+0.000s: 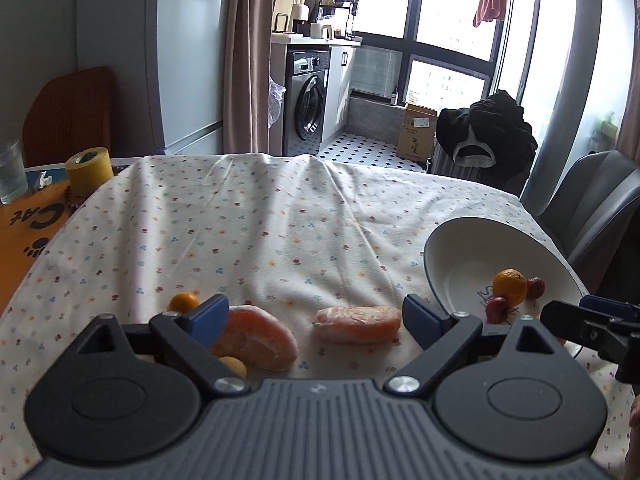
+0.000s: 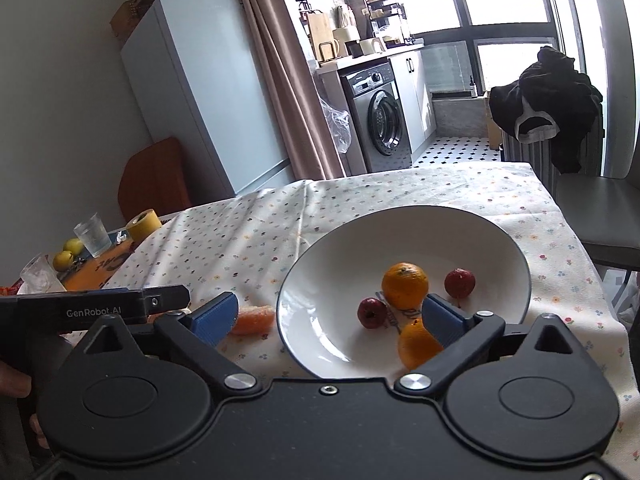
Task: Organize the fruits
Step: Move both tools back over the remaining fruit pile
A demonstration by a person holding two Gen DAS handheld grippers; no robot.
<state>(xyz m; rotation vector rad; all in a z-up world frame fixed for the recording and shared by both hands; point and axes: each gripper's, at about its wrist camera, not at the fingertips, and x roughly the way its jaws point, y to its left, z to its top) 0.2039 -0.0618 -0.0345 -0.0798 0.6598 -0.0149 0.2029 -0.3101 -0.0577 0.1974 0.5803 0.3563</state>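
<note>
Two grippers: both spread wide, holding nothing.
Left gripper: low over the tablecloth, two peeled citrus pieces between its fingers (one touches the left pad).
Right gripper: over the bowl.
Bowl contents: two oranges, two small red fruits.
Bowl position: 3 o'clock from the left gripper.

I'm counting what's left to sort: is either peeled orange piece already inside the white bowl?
No. Both peeled orange pieces lie on the tablecloth, left of the white bowl.
</note>
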